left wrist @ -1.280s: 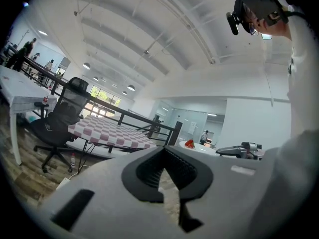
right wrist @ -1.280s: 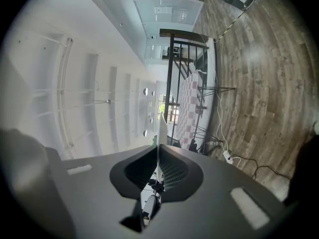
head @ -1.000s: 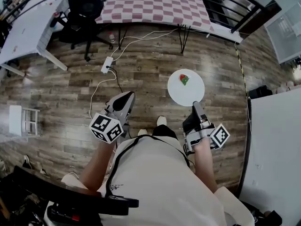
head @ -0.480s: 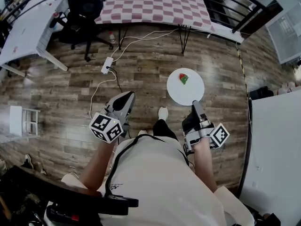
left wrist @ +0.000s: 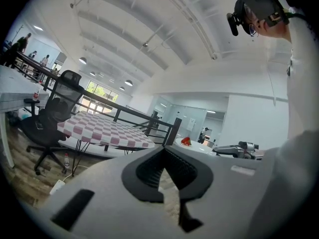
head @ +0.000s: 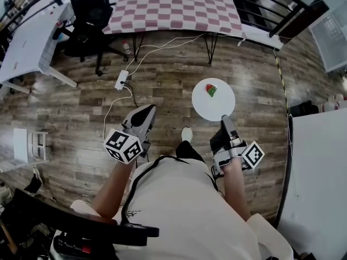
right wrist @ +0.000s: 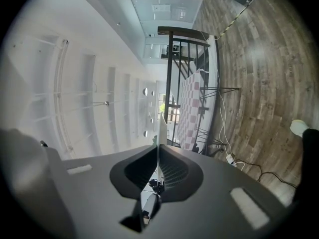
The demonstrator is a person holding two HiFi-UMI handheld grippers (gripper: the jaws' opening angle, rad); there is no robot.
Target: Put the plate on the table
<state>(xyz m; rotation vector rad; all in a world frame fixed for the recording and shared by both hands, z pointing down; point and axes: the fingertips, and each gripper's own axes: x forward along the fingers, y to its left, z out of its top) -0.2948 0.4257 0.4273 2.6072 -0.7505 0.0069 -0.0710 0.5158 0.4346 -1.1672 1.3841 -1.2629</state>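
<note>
Wood floor (head: 179, 80), checkered table (head: 173, 4), right gripper (head: 225, 120) jaws clamping white plate (head: 217, 106), left gripper (head: 146, 111) jaws closed.

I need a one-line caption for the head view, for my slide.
Right tongs grip the rim of a white plate carrying a small red-and-green item, with the checkered table ahead.

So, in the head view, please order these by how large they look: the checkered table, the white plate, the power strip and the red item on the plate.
1. checkered table
2. white plate, though it is held nearer the camera
3. power strip and red item: too alike to rank
</note>
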